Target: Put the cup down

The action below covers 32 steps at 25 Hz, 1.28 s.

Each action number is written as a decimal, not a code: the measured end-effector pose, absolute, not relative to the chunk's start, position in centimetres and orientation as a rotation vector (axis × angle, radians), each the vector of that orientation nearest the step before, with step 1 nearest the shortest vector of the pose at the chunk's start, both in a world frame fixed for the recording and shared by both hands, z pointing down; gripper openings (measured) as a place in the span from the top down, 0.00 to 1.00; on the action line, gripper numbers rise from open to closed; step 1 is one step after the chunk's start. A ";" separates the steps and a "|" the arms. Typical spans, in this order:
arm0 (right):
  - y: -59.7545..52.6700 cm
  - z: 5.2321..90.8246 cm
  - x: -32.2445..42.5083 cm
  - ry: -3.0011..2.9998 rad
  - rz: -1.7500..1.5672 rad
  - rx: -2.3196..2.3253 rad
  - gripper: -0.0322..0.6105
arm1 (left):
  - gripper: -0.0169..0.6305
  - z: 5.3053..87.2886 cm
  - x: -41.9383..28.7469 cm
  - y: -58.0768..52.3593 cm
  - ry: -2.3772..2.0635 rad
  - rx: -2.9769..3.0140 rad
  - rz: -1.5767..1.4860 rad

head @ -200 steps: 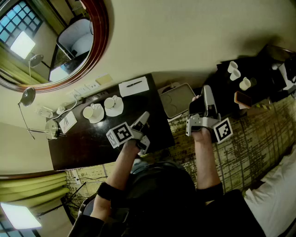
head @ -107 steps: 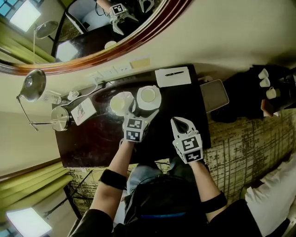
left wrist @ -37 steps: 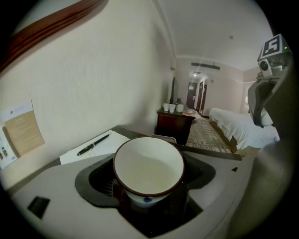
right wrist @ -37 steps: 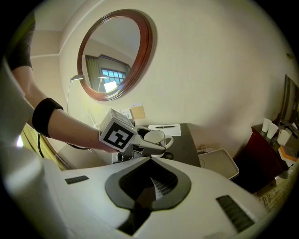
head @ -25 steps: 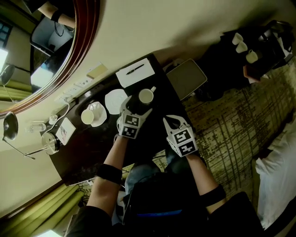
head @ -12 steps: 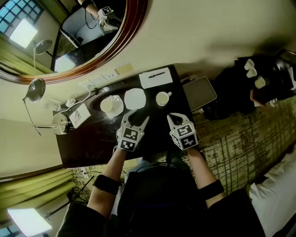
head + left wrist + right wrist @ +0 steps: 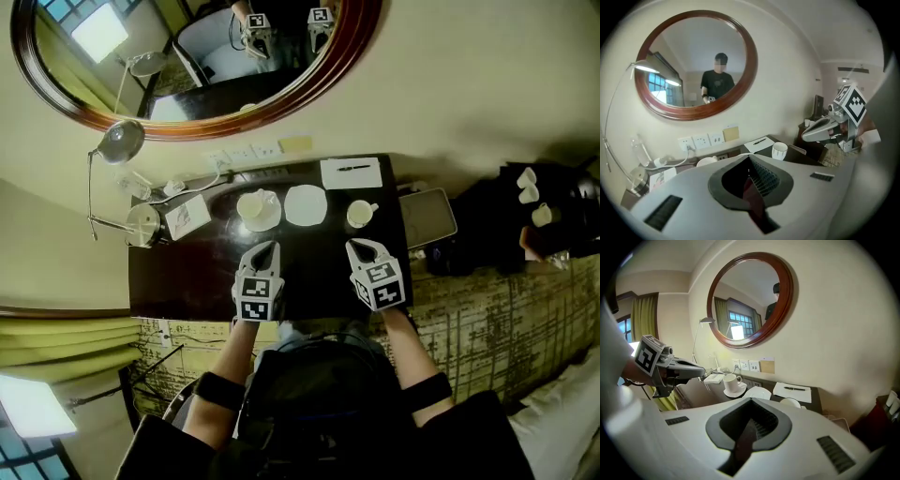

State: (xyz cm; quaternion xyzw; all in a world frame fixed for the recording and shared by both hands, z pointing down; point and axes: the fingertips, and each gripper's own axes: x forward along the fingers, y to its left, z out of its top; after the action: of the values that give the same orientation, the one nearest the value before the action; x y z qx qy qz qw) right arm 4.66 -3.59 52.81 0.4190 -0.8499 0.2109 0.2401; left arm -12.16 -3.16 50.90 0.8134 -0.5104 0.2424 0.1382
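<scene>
On the far side of the head view, a dark desk (image 7: 187, 277) is set against the wall. Its front half is bare and the objects are ranged along the back. The cup (image 7: 359, 215), white and upright with its handle turned right, stands on the desk toward the right end. It is apart from the empty saucer (image 7: 305, 205) to its left. A second cup (image 7: 253, 204) is seated on its own saucer further left. A notepad (image 7: 351, 173) lies behind, at the wall. A tray (image 7: 427, 217) is noted just off the desk's right edge. The left gripper (image 7: 266, 247) and right gripper (image 7: 360, 247) are held over the front of the desk, short of the cup. Their jaw state is not readable here.

In the left gripper view, the jaws of the left gripper (image 7: 749, 165) have just been closing and are brought together, with nothing between them. The cup (image 7: 779, 150) is seen beyond, unobstructed, beside the notepad (image 7: 759, 144). The second cup (image 7: 707, 161) is largely cut off by the gripper body. The right gripper (image 7: 806, 136) is seen at the right, apart from the desk items.

In the right gripper view, the right gripper (image 7: 751, 414) is shown with its jaws pressed together and empty. Only the rim of the cup (image 7: 790, 402) shows above the gripper body. The empty saucer (image 7: 759, 392), second cup (image 7: 731, 380) and notepad (image 7: 796, 391) are in plain sight. The left gripper (image 7: 699, 372) is seen at the left.
</scene>
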 end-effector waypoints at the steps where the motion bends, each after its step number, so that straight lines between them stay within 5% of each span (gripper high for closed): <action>1: -3.7 52.7 4.1 -2.334 0.565 1.137 0.95 | 0.97 50.9 -13.1 -2.9 -1.499 2.321 0.685; 12: -3.6 52.7 -1.4 -2.392 0.518 1.041 0.95 | 0.97 52.9 -22.1 -0.3 -1.665 2.029 0.549; 32: -4.0 53.9 -2.2 -2.360 0.572 1.034 0.95 | 0.97 55.6 -22.9 -1.6 -1.624 1.977 0.524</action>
State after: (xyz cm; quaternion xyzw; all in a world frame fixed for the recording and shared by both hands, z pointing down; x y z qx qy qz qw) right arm -2.21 -4.03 53.86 0.3794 -0.8662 0.2098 0.2487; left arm -22.91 -1.59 55.63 0.7305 -0.6001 0.1937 0.2622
